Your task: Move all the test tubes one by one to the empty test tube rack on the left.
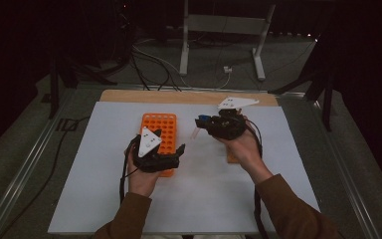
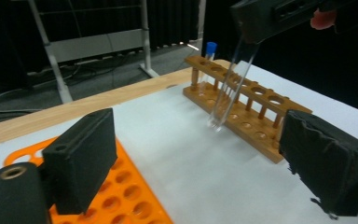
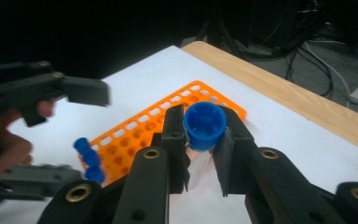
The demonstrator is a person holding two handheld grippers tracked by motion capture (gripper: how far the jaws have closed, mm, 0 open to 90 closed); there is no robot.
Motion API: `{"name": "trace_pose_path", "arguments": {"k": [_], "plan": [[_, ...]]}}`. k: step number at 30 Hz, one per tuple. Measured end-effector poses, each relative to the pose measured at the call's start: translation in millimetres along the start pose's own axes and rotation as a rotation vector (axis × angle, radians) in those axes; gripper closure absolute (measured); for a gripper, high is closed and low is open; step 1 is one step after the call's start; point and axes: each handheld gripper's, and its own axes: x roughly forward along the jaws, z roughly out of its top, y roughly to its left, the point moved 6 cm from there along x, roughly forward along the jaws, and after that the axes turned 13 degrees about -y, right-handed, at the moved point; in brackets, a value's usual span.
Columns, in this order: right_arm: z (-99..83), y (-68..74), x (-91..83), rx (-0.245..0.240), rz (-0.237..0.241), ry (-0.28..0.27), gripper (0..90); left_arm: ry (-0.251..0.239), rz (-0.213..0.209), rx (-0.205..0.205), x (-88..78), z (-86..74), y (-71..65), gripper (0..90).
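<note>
My right gripper (image 1: 202, 124) is shut on a clear test tube (image 3: 205, 123) with a blue cap, held just under the cap above the white mat. In the left gripper view the tube (image 2: 228, 88) hangs tilted from the right gripper's jaws, in front of the wooden rack (image 2: 251, 116). My left gripper (image 2: 198, 128) stands open with nothing between its pads, hovering at the near right edge of the orange rack (image 1: 161, 124). In that orange rack a few blue-capped tubes (image 3: 88, 161) stand at the near end.
The wooden rack (image 1: 231, 158) lies partly under the right hand and holds one blue-capped tube (image 2: 209, 51) at its far end. A white mat (image 1: 104, 174) covers most of the table. Beyond the table's far edge are a metal stand (image 1: 221, 25) and floor cables.
</note>
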Motion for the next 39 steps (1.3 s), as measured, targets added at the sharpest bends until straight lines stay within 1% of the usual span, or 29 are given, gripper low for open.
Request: {"name": "trace_pose_path", "arguments": {"k": [5, 8, 10, 15, 17, 19, 22, 23, 31, 32, 37, 39], "plan": [[0.1, 13.6, 3.9, -0.010, 0.034, 0.010, 76.4, 0.004, -0.003, 0.002, 7.2, 2.3, -7.0, 17.3], [0.0, 23.0, 5.5, -0.014, 0.058, 0.018, 76.3, -0.008, 0.004, 0.013, 10.5, 5.3, -11.2, 23.4], [-0.1, 28.8, 6.3, -0.013, 0.074, 0.022, 76.4, -0.013, 0.007, 0.018, 12.0, 6.7, -13.0, 30.2], [0.6, 39.4, 8.4, -0.021, 0.101, 0.025, 76.4, -0.025, -0.014, 0.019, 14.0, 7.8, -17.0, 50.2], [0.3, 41.6, 9.3, -0.023, 0.107, 0.028, 76.4, -0.035, -0.018, 0.026, 13.4, 8.6, -18.2, 57.4], [-0.5, 42.3, 10.1, -0.023, 0.109, 0.032, 76.4, -0.048, -0.032, 0.024, 12.8, 9.9, -19.6, 63.0], [-2.2, 42.1, 11.1, -0.013, 0.113, 0.036, 76.4, -0.048, -0.046, 0.027, 12.4, 9.7, -20.5, 72.2], [-2.6, 41.8, 11.4, -0.009, 0.115, 0.034, 76.3, -0.044, -0.047, 0.030, 12.5, 9.3, -20.4, 74.0], [-3.4, 40.6, 10.8, 0.001, 0.115, 0.028, 75.2, -0.046, -0.063, 0.033, 13.8, 8.2, -23.4, 77.7], [-3.2, 40.1, 10.2, 0.003, 0.113, 0.023, 72.4, -0.042, -0.060, 0.032, 14.1, 7.8, -23.3, 78.0], [-0.7, 35.7, 6.4, 0.037, 0.118, -0.006, 49.4, -0.038, -0.051, 0.013, 15.1, 6.6, -19.5, 78.1], [0.2, 33.1, 4.5, 0.042, 0.106, -0.012, 42.3, -0.034, -0.046, 0.012, 15.0, 6.2, -17.6, 78.2]]}}
